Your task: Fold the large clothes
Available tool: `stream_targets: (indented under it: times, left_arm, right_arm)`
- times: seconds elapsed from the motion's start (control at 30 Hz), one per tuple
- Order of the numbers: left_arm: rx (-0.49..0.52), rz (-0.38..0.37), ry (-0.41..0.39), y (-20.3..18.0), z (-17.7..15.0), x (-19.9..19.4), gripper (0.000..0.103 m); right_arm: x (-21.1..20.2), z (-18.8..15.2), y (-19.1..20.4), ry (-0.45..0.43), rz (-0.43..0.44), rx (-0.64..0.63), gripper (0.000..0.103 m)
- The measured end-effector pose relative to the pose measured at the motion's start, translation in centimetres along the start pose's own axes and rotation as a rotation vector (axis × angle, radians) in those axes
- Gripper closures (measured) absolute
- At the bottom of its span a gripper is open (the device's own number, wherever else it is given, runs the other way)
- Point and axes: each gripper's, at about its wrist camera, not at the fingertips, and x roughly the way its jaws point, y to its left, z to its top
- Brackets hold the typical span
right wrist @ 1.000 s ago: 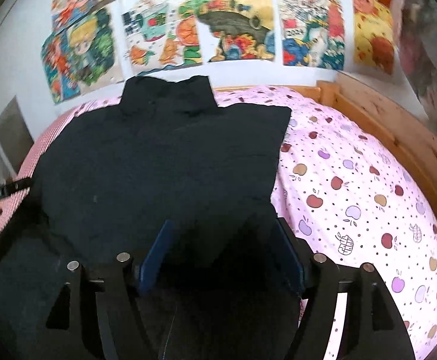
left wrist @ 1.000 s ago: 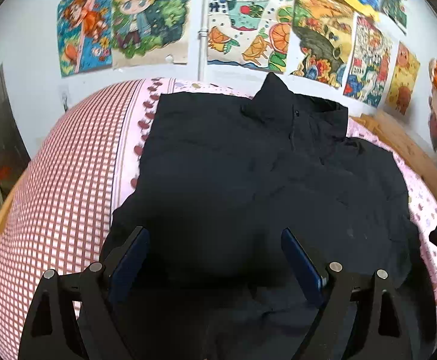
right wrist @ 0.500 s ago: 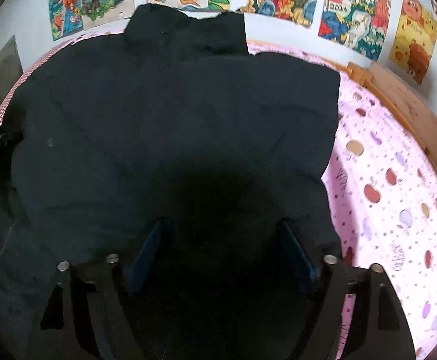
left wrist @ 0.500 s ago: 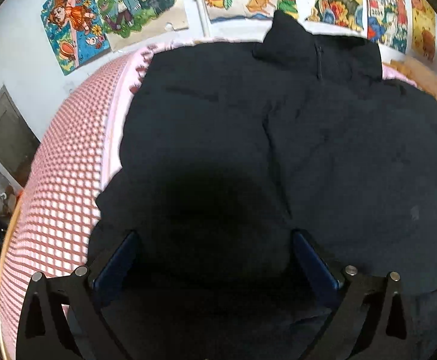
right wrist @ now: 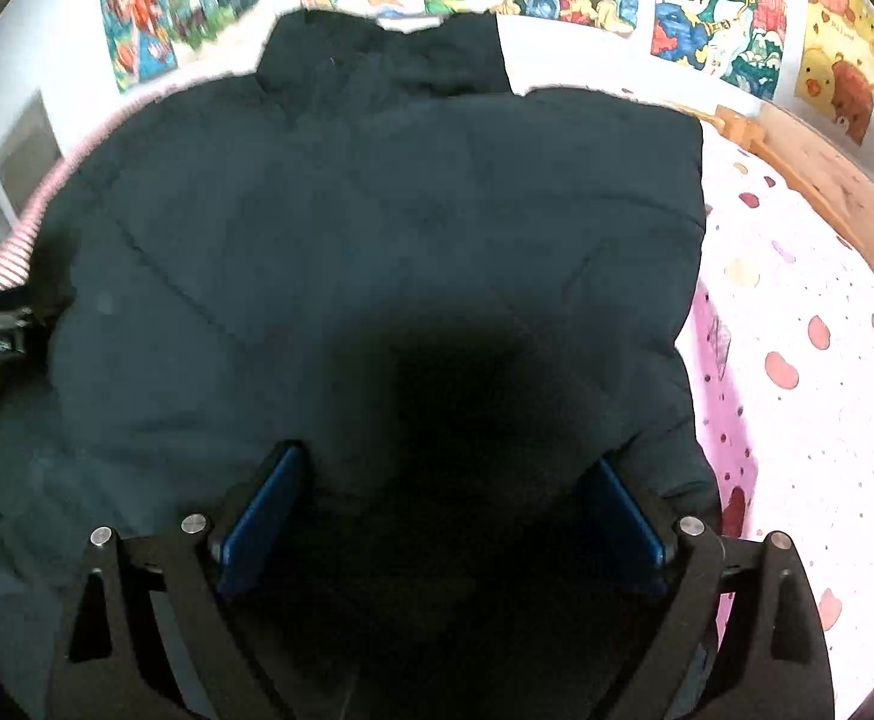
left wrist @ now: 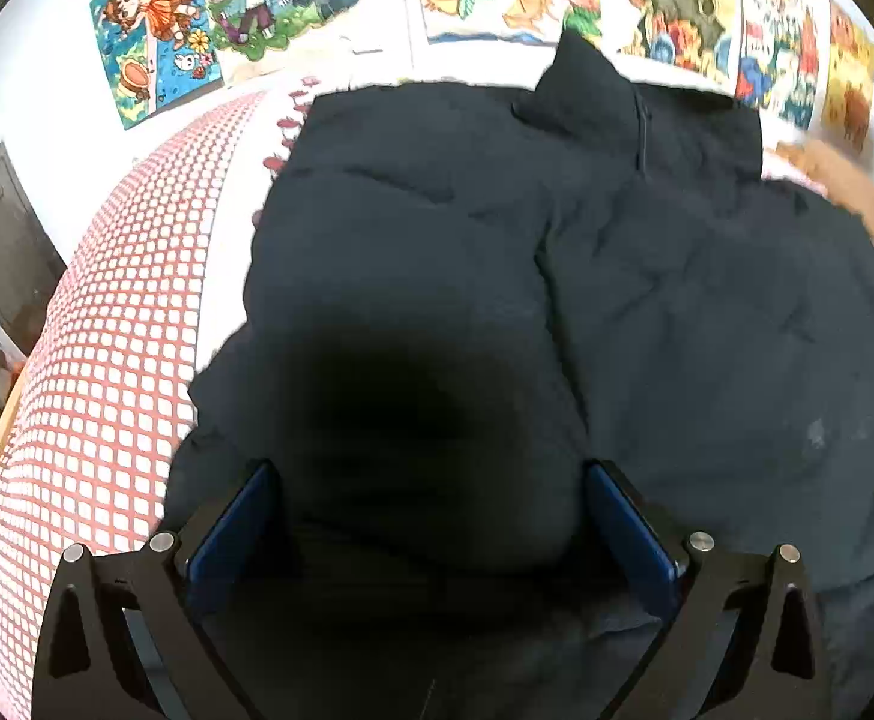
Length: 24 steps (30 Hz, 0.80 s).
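Garment: black padded jacket (left wrist: 647, 312) lies spread flat on the bed, collar toward the wall, hem toward the cameras.
Collar: stands at the far end of the jacket, just below the row of posters (right wrist: 719, 6); a zip line runs down from it in the left wrist view.
Fold state: in the left wrist view one panel of the jacket overlaps the other along a seam running from the collar toward the near edge; both sides look tucked in, giving a roughly rectangular outline in the right wrist view.
Bed cover, left side: red and white check fabric (left wrist: 113, 348), bare beside the jacket's edge.
Bed cover, right side: pink sheet with a fruit print (right wrist: 809, 360), bare beside the jacket's right edge.
Bed frame: wooden rail (right wrist: 827, 180) runs along the far right of the bed.
Left gripper (left wrist: 431, 480): jaws spread wide, blue pads facing each other, angled down over the near left part of the jacket; jacket fabric bulges up between the pads, which do not press on it.
Right gripper (right wrist: 443, 480): jaws have just been opening and now stand well apart over the near right part of the jacket; dark fabric lies between the pads, unpinched.
Cross view: part of the left gripper's body shows at the left edge of the right wrist view, near the jacket's left side.
Wall: white, with colourful cartoon posters in a row.
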Motion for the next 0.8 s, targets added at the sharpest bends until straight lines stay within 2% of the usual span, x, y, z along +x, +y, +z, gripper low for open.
stream_targets:
  times: [0.17, 0.37, 0.47, 0.67, 0.8]
  left_arm:
    - [-0.011, -0.037, -0.094, 0.5, 2.7, -2.1, 0.000]
    - [-0.026, -0.068, -0.204, -0.5, 7.7, -3.8, 0.000]
    - [-0.023, -0.084, -0.226, -1.6, 10.3, -3.8, 0.000]
    - [0.013, -0.032, -0.244, -4.0, 14.4, -1.9, 0.000]
    - [-0.008, 0.002, -0.258, -5.0, 17.4, 0.3, 0.000]
  right_arm:
    - [-1.7, 2.5, -1.4, -0.079, 0.030, 0.027, 0.012]
    - [-1.2, 5.9, -2.5, -0.141, 0.070, 0.130, 0.012]
    - [-0.7, 7.5, -2.6, -0.182, 0.090, 0.181, 0.012]
    - [-1.3, 10.7, -3.5, -0.281, 0.034, 0.218, 0.012]
    - [1.6, 14.1, -4.3, -0.265, 0.040, 0.282, 0.012]
